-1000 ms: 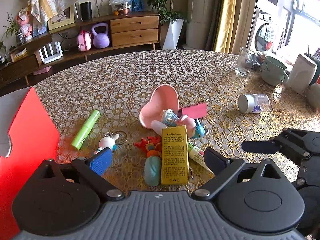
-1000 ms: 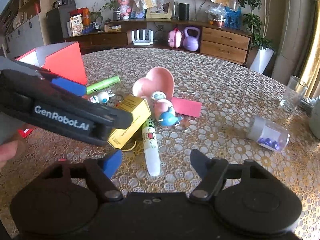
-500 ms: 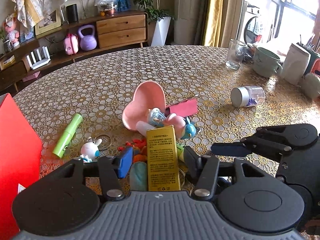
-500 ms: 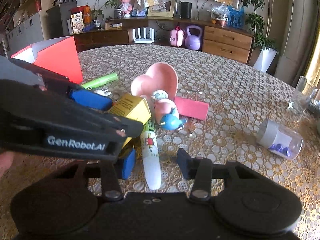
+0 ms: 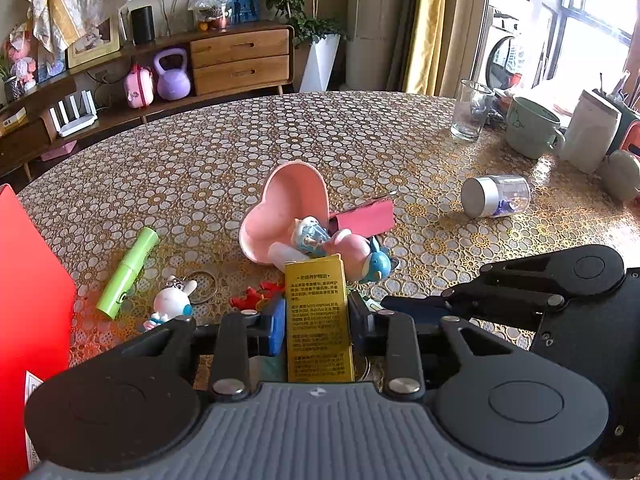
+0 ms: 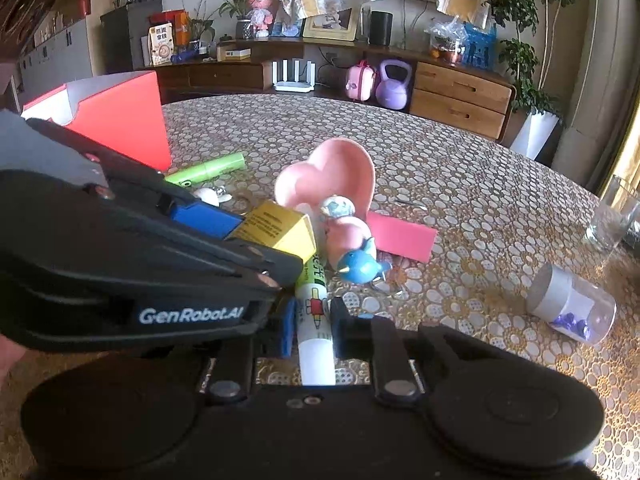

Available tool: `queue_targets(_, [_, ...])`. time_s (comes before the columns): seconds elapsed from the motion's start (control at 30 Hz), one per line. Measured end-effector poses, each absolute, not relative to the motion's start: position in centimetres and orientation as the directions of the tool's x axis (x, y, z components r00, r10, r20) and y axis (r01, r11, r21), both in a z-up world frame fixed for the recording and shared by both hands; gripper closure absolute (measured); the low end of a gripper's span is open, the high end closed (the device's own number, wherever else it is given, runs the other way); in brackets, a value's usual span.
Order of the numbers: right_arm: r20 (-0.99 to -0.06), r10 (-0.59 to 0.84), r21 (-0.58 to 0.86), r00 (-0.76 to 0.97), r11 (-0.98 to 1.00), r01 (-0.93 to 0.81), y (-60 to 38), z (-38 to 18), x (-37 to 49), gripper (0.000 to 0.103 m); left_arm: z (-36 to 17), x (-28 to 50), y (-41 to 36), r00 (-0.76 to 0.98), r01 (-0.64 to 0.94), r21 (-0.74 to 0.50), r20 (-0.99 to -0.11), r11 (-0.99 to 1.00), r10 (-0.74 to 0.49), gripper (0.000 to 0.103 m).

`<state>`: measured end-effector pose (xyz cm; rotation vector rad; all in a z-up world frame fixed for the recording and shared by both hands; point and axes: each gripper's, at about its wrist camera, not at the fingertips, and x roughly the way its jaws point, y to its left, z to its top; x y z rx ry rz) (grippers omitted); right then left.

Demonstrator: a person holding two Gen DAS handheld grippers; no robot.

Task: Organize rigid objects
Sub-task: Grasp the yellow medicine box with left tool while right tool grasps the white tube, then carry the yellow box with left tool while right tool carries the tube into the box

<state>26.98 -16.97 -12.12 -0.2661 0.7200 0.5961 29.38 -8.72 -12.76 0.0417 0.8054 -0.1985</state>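
Left gripper [image 5: 316, 316] clamped on yellow box [image 5: 318, 320], lower centre, jaws just closing; box's near end cut off by gripper body. Right gripper [image 6: 312, 320] clamped on white glue stick [image 6: 316, 336], jaws just closing; stick's far tip hidden behind left gripper. Red box [image 5: 28, 320] cropped at left edge.

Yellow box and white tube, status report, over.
Left claw just closed onto yellow box. Right claw just closed onto white tube. Both items lie on table. Toy pile crowds ahead.
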Motion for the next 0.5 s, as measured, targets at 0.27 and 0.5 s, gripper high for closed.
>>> queue_targets(0.27, [-0.676, 0.417, -0.007, 0.608, 0.821, -0.571, -16.9, -11.1, 26.3, 0.088, -12.0, 28.9, -7.6, 0.663, 0.185, -0.103, -0.722, 0.977, -0.201, 0.073])
queue_targets(0.5, [-0.661, 0.434, 0.025, 0.612, 0.828, -0.560, -17.0, -9.0, 24.7, 0.088, -10.7, 27.3, -6.4, 0.665, 0.167, -0.148, -0.714, 0.975, -0.222, 0.074])
